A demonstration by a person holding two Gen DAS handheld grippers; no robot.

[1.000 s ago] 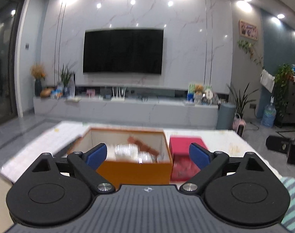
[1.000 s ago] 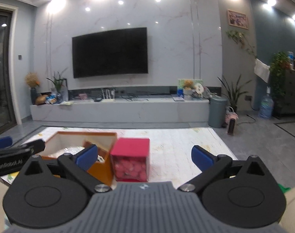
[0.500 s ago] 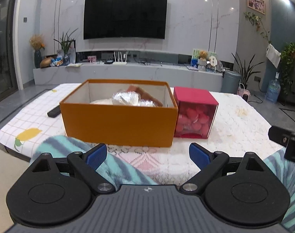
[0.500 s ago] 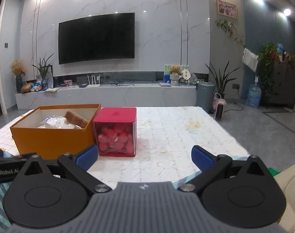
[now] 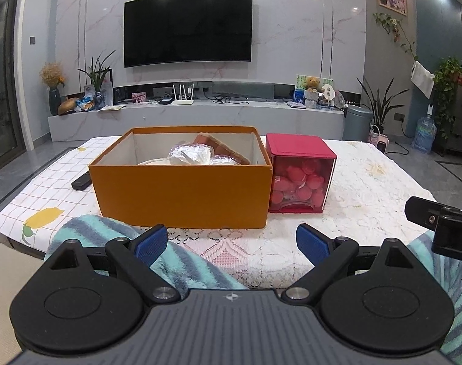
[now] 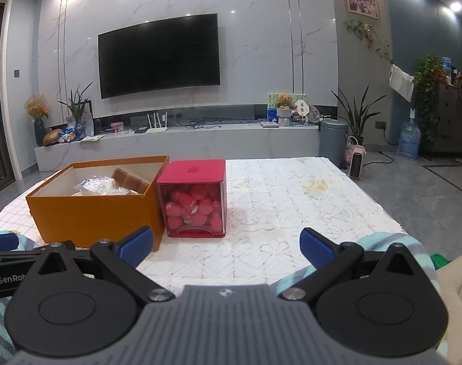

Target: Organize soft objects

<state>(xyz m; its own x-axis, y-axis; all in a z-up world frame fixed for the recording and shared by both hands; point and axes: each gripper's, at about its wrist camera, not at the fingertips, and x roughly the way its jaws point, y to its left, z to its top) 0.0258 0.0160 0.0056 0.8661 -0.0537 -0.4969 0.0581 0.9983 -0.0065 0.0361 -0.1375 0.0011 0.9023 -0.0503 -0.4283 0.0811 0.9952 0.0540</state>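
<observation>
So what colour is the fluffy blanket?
Teal with grey stripes, clearest in the left wrist view.

A cardboard box (image 5: 182, 188) sits on the table (image 5: 368, 194) at centre frame, with wrapped bundles (image 5: 190, 155) inside it. A lidded container (image 5: 299, 173) stands touching the box's right side. A remote (image 5: 81, 181) lies just left of the box. A striped towel (image 5: 182, 264) lies along the table's near edge, at lower frame. A television (image 5: 188, 27) hangs on the wall behind, upper centre.

A low table (image 5: 368, 188) covered by white lace cloth fills mid-frame. On it: an open orange box (image 5: 182, 191) at centre, a red-lidded clear container (image 5: 301, 173) touching its right side, a black remote (image 5: 82, 181) left, and a striped teal towel (image 5: 88, 228) at the near edge.
</observation>
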